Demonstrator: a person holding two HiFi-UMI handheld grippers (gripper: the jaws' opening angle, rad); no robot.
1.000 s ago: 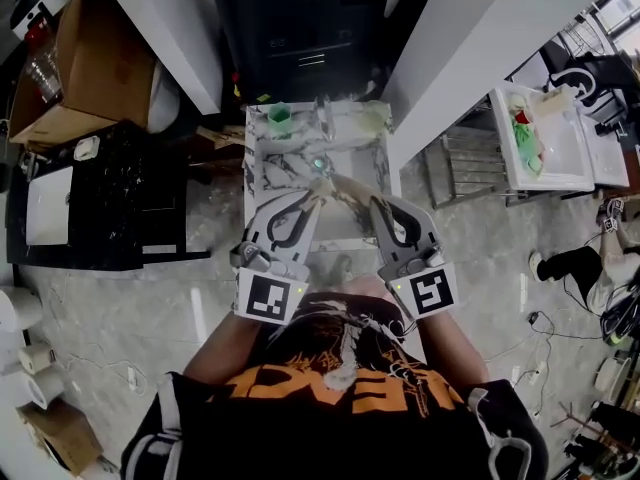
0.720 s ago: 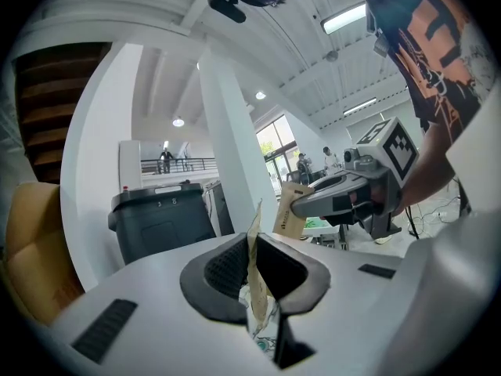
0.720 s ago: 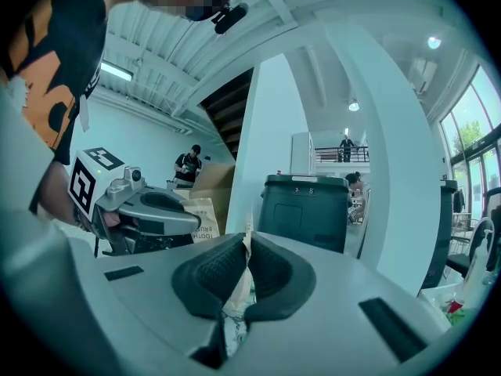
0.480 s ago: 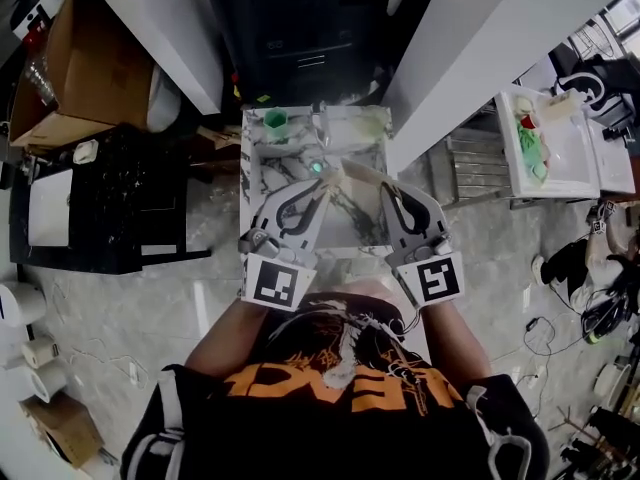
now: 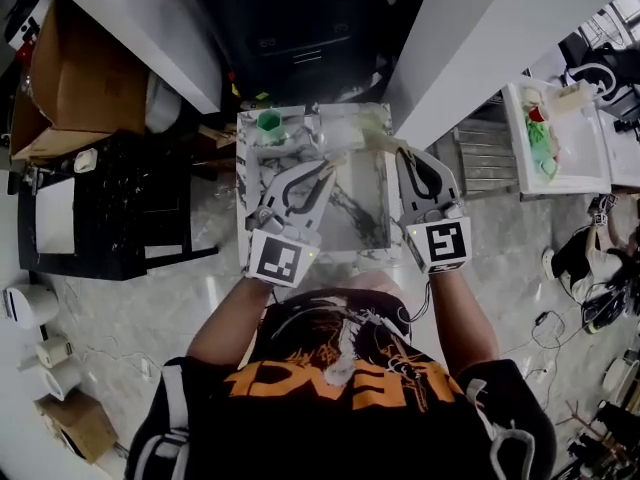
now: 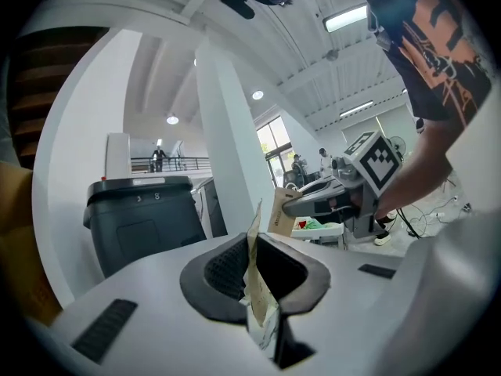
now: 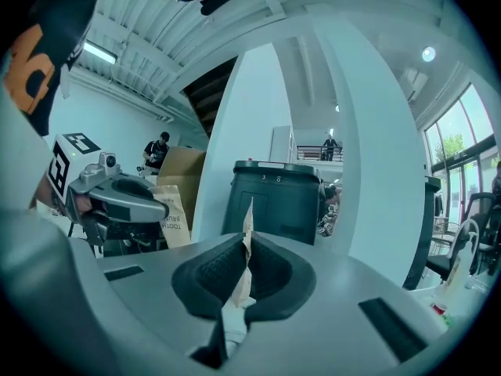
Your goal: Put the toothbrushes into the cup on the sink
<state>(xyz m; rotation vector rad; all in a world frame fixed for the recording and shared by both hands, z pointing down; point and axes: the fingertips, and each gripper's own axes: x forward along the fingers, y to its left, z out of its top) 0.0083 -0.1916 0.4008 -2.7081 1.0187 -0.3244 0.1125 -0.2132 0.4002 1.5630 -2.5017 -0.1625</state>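
A kraft-paper toothbrush packet (image 5: pixel 362 154) hangs stretched between both grippers above the marble sink (image 5: pixel 352 218). My left gripper (image 5: pixel 328 171) is shut on its left end, and my right gripper (image 5: pixel 400 154) is shut on its right end. In the left gripper view the paper edge (image 6: pixel 252 257) is pinched between the black pads (image 6: pixel 223 271), with the right gripper (image 6: pixel 333 200) holding the far end. The right gripper view shows the same pinch (image 7: pixel 243 266) and the printed packet (image 7: pixel 172 214) in the left gripper (image 7: pixel 117 198). A green cup (image 5: pixel 269 121) stands at the sink's back left corner.
A cardboard box (image 5: pixel 85 68) and a black shelf unit (image 5: pixel 110 198) lie left of the sink. A white column (image 5: pixel 480 38) rises at the right, with a white tray of green items (image 5: pixel 560 138) beyond. A dark bin (image 7: pixel 274 194) stands behind.
Both grippers have moved toward the sink's far side and spread apart, the right one more. The packet is now drawn out between them.
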